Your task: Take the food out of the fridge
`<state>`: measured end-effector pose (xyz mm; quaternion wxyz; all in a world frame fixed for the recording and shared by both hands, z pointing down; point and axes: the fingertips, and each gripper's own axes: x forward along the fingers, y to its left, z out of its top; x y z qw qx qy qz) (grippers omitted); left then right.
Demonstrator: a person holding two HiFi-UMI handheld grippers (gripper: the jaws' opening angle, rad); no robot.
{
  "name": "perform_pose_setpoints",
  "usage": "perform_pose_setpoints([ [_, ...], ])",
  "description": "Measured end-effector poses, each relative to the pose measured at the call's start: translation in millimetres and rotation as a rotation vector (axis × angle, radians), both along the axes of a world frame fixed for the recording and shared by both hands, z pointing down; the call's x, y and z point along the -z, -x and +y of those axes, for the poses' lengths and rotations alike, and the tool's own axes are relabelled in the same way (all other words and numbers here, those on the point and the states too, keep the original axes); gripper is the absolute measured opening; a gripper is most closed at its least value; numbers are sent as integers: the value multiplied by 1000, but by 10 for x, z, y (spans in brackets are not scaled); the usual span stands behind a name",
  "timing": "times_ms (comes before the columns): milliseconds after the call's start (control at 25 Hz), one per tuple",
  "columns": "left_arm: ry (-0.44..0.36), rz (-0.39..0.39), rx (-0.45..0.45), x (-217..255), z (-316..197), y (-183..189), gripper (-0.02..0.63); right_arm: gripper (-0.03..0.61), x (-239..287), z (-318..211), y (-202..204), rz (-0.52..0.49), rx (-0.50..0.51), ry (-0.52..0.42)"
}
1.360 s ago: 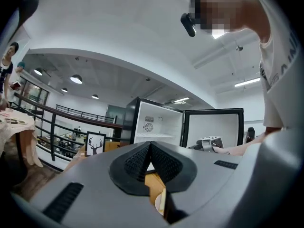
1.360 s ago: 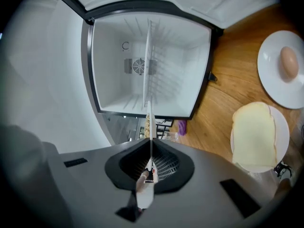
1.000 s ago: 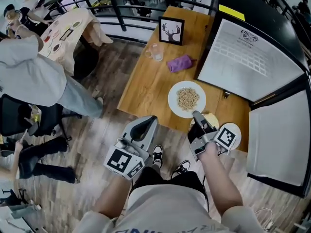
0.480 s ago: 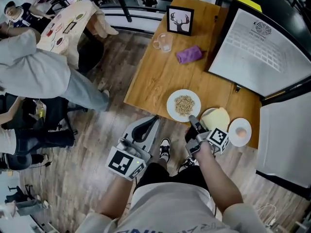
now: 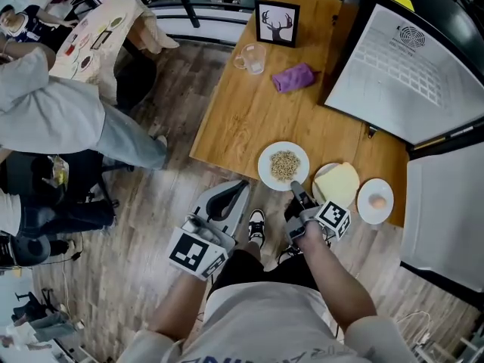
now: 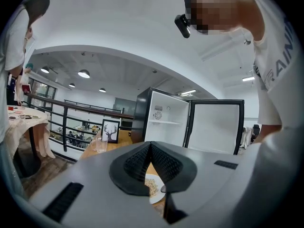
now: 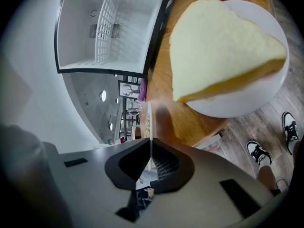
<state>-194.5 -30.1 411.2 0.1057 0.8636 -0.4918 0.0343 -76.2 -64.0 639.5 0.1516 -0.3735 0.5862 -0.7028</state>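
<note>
Wooden table (image 5: 246, 116): right tool (image 5: 296, 190) pinching grain plate (image 5: 264, 159) rim, apparently; left tool (image 5: 231, 194) pressed together.

I read this as a staged dining corner on an open, office-like mezzanine. There is a long wooden worktop (image 5: 249, 112), a framed deer picture (image 5: 277, 23), an open black fridge (image 6: 164, 122), a black metal railing (image 6: 64, 127), round ceiling downlights (image 6: 84, 73), and people by a cloth-covered table (image 5: 98, 44).

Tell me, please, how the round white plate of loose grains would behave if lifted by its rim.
The round white plate of loose grains looks rigid, so it should not flex. The right gripper pinches only its near rim, so it would probably droop. The grains lie loose and may slide off.
</note>
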Motion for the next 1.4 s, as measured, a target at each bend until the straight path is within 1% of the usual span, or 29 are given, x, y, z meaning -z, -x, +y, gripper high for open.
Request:
perform_pose_setpoints([
  [360, 13, 1, -13, -26, -38, 11, 8, 32, -140, -3, -53, 16, -30, 40],
  [520, 15, 1, -15, -29, -60, 3, 8, 32, -179, 11, -36, 36, -19, 61],
  [640, 15, 0, -19, -42, -85, -13, 8, 32, -232, 40, -11, 46, -4, 98],
  [880, 24, -2, -35, -67, -103, -57, 8, 37, -280, 125, 51, 28, 21, 143],
  [1000, 28, -2, -40, -81, -108, -66, 8, 68, -323, 173, 94, 2, 34, 170],
  [1120, 29, 0, -44, -89, -105, -78, 8, 86, -369, 220, 117, -8, 43, 187],
  [1400, 36, 2, -52, -91, -107, -133, 8, 91, -413, 252, 122, -11, 69, 206],
])
